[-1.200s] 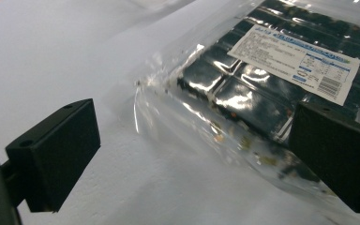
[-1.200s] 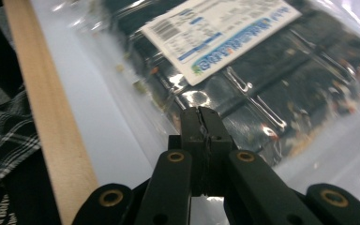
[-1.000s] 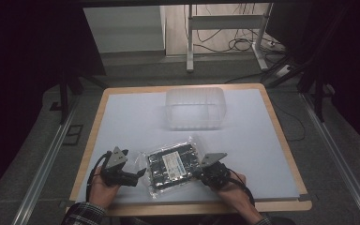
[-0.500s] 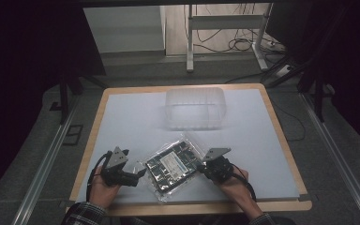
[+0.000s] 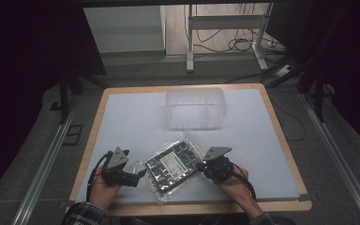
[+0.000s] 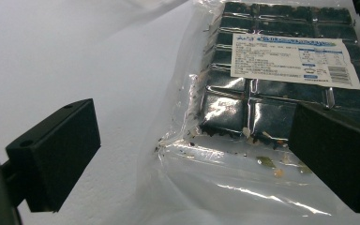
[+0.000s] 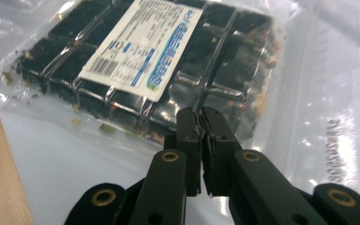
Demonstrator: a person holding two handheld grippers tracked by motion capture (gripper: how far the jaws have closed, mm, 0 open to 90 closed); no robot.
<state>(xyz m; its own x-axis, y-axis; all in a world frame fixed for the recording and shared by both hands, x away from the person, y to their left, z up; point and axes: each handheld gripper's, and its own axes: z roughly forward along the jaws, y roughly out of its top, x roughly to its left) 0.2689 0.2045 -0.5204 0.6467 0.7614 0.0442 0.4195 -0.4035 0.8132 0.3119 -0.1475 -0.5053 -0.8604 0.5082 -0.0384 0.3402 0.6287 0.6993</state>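
Note:
A clear plastic bag holding a dark, gridded block with a white printed label lies skewed near the table's front edge. My right gripper is at the bag's right edge. In the right gripper view its jaws stand almost together, pinching the bag film beside the block, and they have just eased apart a little. My left gripper rests at the bag's left edge. In the left gripper view it is open wide, with a corner of the bag lying loose between the pads.
An empty clear plastic tub stands at the far middle of the white table top. The table's wooden rim runs close to the bag's near side. Dark floor, rails and cables surround the table.
The bag has turned on the table, its far corner swinging toward the tub. The right gripper shifted slightly to the right with it. The left gripper has stayed put.

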